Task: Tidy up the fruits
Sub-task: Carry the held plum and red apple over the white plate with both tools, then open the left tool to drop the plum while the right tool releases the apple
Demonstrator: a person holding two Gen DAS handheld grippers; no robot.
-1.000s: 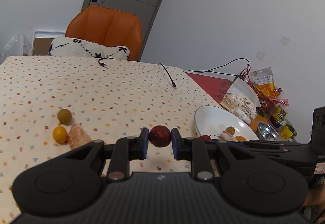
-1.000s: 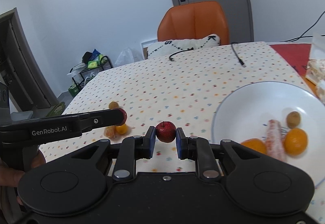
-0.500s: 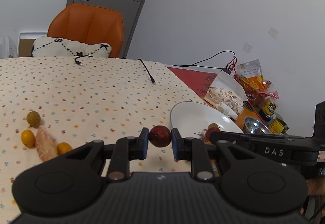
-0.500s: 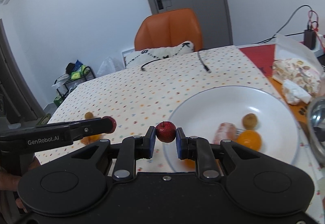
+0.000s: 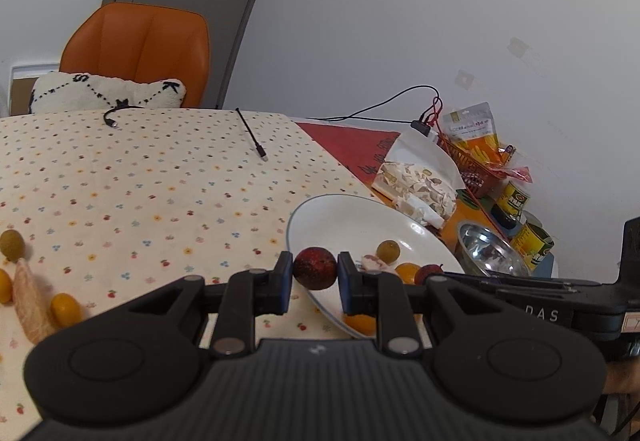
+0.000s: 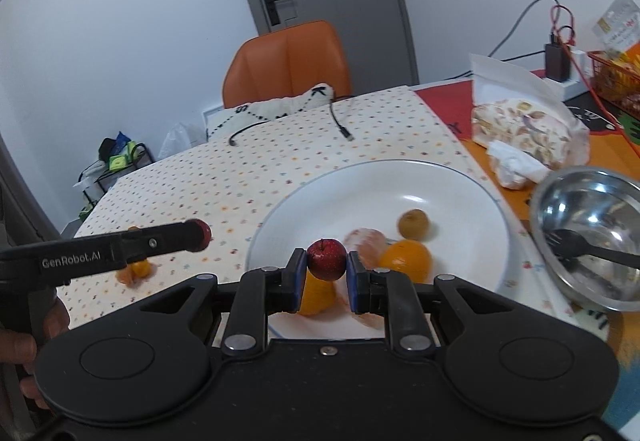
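My left gripper (image 5: 315, 268) is shut on a dark red round fruit (image 5: 315, 267), held at the near left rim of the white plate (image 5: 340, 209). My right gripper (image 6: 326, 260) is shut on a small red apple (image 6: 326, 259), held over the plate's (image 6: 460, 185) near part. The plate holds an orange (image 6: 405, 259), a peeled segment (image 6: 367, 245), a brown-green fruit (image 6: 413, 224) and another orange piece (image 6: 316, 295). On the cloth at the left lie a green fruit (image 5: 11, 244), small oranges (image 5: 66, 308) and a peeled piece (image 5: 30, 305).
A steel bowl (image 6: 588, 233) with a black fork (image 6: 580, 247) stands right of the plate. A snack bag (image 6: 524, 121), cans (image 5: 514, 199), a red basket and a charger crowd the right side. Two cable ends (image 5: 252, 135) lie on the dotted tablecloth (image 5: 140, 177). An orange chair (image 5: 140, 49) with a cushion stands behind.
Both grippers have moved right toward the plate, each still holding its fruit. The right one now hangs over the plate; the left one has reached its rim.
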